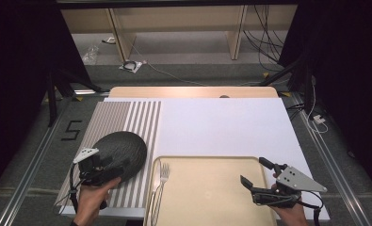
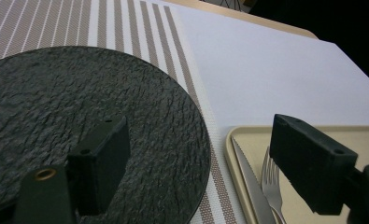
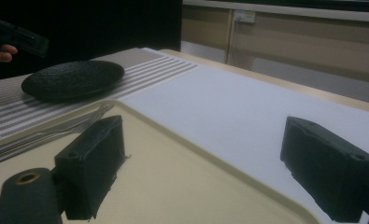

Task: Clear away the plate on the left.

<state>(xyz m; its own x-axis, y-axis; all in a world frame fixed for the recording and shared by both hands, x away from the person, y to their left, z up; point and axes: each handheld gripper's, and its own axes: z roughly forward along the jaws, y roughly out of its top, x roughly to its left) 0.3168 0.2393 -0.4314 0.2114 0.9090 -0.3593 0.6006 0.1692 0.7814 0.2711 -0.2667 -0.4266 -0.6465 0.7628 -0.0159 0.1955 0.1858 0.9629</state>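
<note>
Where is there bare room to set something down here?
Free: the white mat beyond the tray, and most of the tray right of the fork. Crowded: the striped placemat, where the black plate and left gripper sit.

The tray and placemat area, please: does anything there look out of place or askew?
Nothing stands out. The dark plate sits flat on the striped placemat, and the fork and knife lie side by side along the tray's left edge.
</note>
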